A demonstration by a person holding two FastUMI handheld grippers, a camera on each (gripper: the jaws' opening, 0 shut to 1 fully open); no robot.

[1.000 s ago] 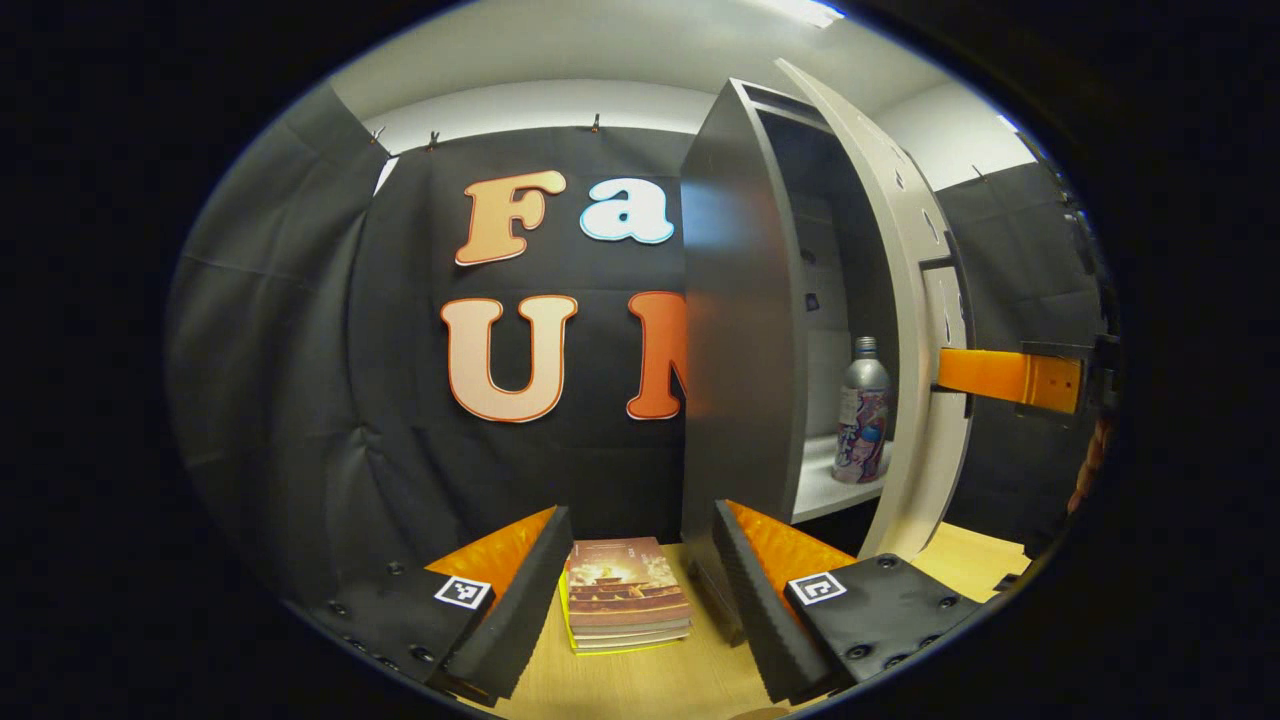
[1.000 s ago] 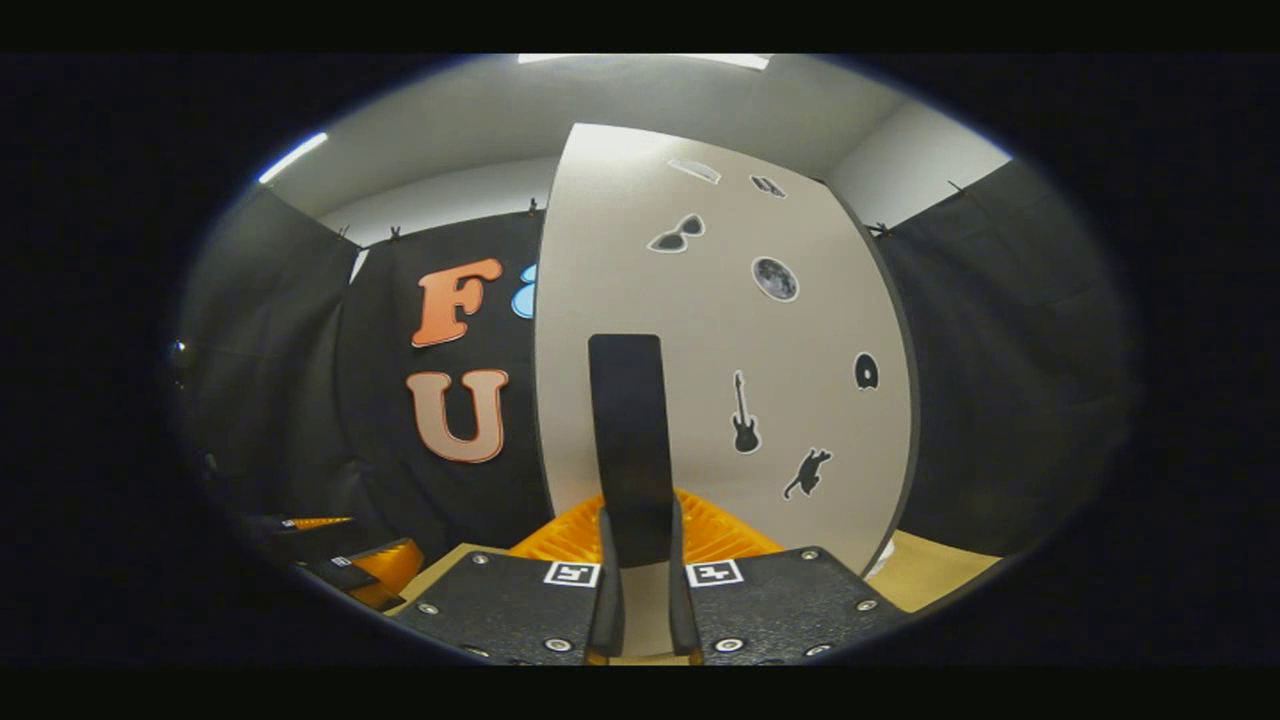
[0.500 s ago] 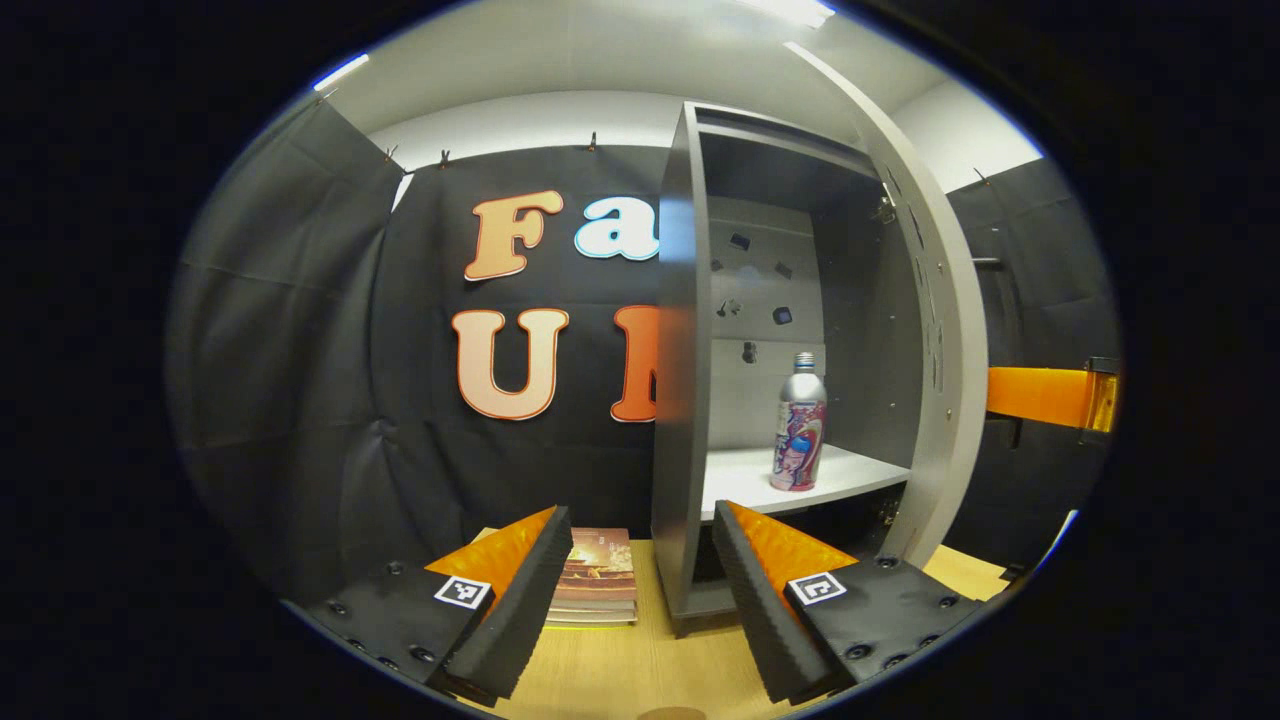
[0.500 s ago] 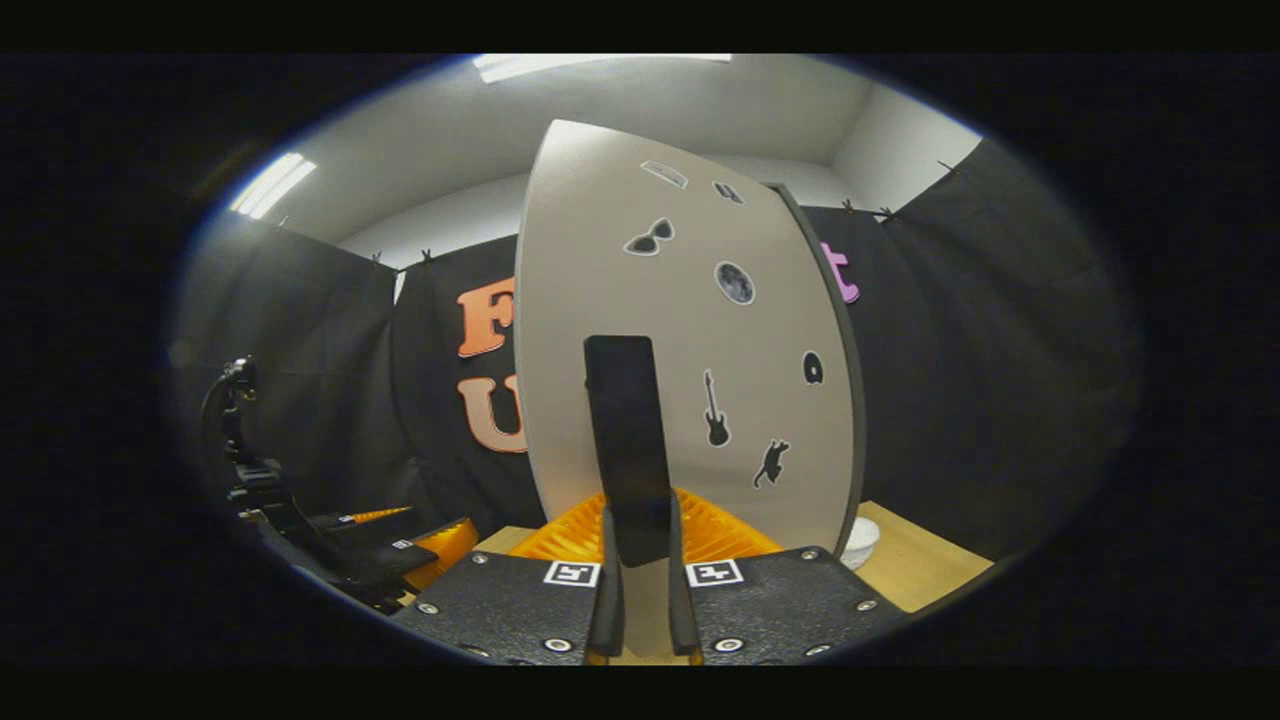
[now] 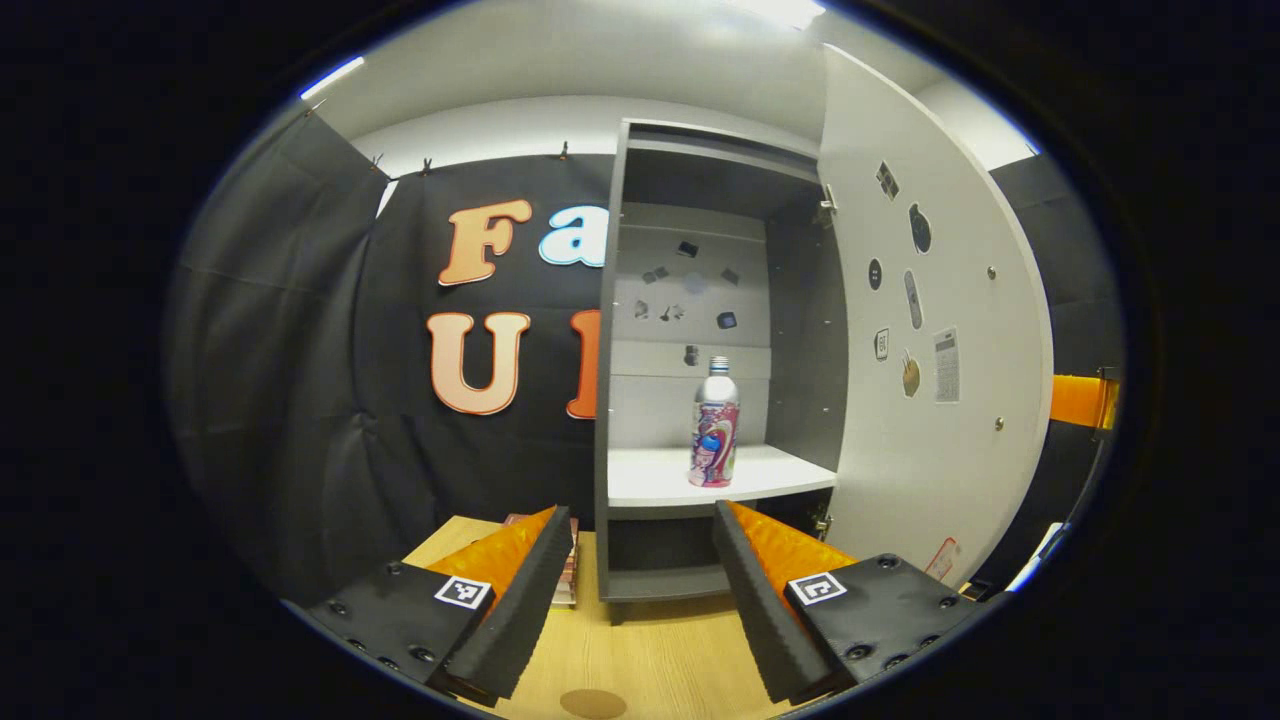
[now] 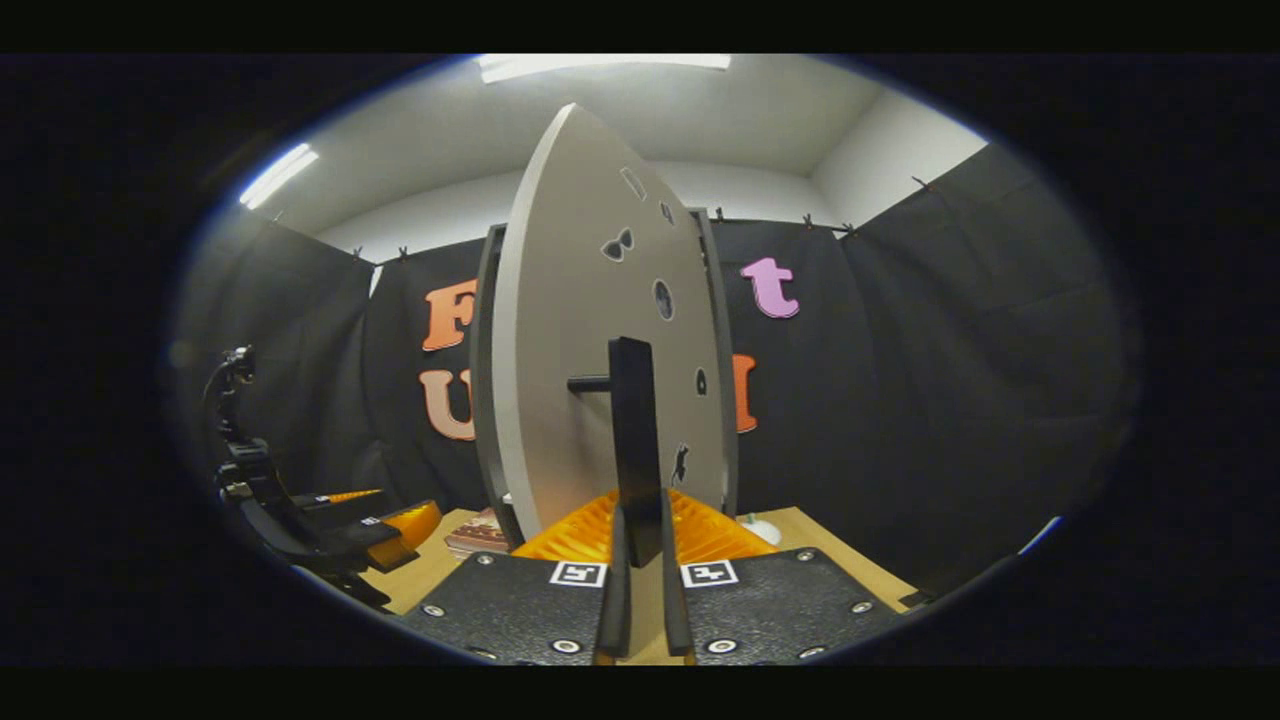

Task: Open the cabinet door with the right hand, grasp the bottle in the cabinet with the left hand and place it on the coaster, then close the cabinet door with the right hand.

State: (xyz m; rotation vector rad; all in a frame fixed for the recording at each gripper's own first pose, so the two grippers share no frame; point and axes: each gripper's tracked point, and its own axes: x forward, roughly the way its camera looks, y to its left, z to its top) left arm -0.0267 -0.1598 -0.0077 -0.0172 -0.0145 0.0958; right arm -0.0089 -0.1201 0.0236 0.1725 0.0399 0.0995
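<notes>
The cabinet (image 5: 700, 300) stands with its door (image 5: 930, 330) swung wide. The bottle (image 5: 714, 437) stands upright on the shelf (image 5: 650, 478), ahead of the spread left gripper (image 5: 640, 590). The right gripper (image 6: 640, 590) pinches the door handle (image 6: 634, 450).

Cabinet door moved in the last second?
Yes. The cabinet door has swung farther open, away from the cabinet; the bottle is now fully exposed.
</notes>
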